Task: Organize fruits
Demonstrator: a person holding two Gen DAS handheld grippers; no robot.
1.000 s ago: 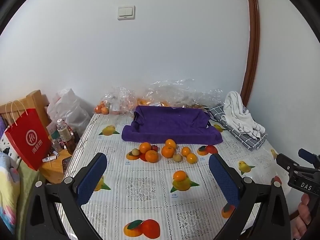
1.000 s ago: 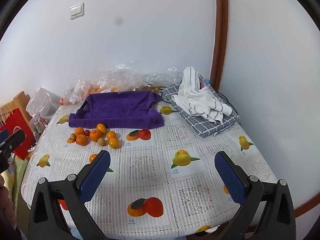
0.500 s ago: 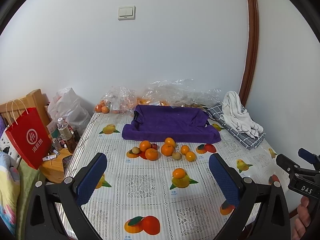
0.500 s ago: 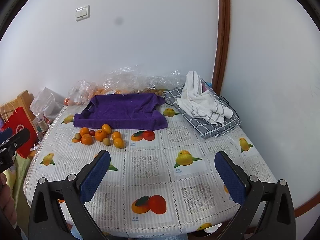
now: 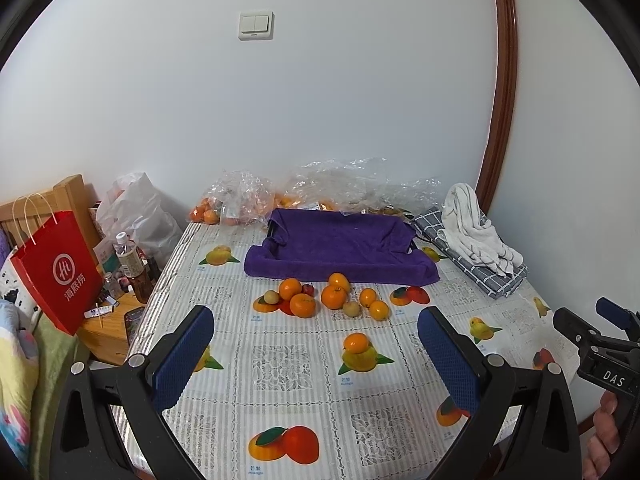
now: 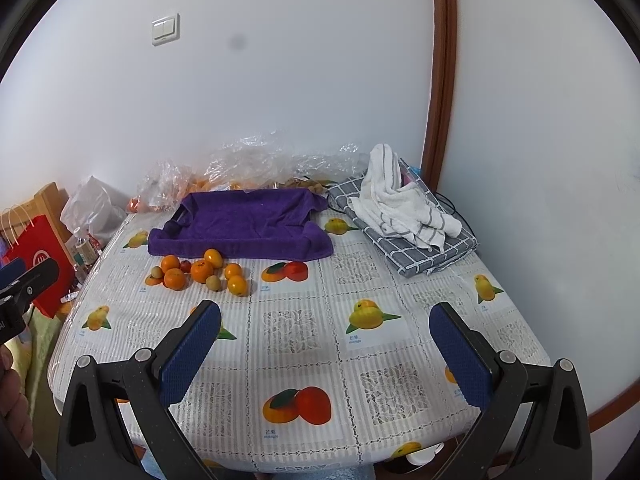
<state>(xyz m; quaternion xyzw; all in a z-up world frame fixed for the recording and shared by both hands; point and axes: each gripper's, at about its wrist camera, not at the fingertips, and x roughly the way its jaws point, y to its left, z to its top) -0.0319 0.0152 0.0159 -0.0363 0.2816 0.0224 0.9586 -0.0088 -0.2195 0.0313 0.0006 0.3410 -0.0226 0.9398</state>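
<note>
My table (image 5: 304, 364) wore a pale cloth printed with fruit pictures. Against the far wall lay crumpled clear plastic bags (image 5: 332, 184) with more oranges inside them, and to the right of those a grey checked cloth (image 6: 404, 248) carried a heap of white striped towel (image 6: 400, 208). Off the left edge of the table stood a red paper bag (image 5: 56, 268), a drinks bottle (image 5: 130, 260) and a white plastic sack (image 5: 138, 216).

The purple towel-lined tray (image 5: 340, 248) sat toward the back, between the bags and the fruit. Just in front of its near edge the cluster of fruits (image 5: 328, 294) rested on the table: several bright oranges, two small pale yellow-brown ones, and a little red one tucked among them, most touching their neighbours. One more orange (image 5: 356, 342) lay apart, nearer to me, on a printed mango.

My left gripper (image 5: 316, 354) hung above the near table, its blue fingers (image 5: 184, 356) spread wide with nothing between them. My right gripper (image 6: 326, 350) was likewise wide apart and held nothing, well right of the fruit. Nothing stood between either one and the cluster.
</note>
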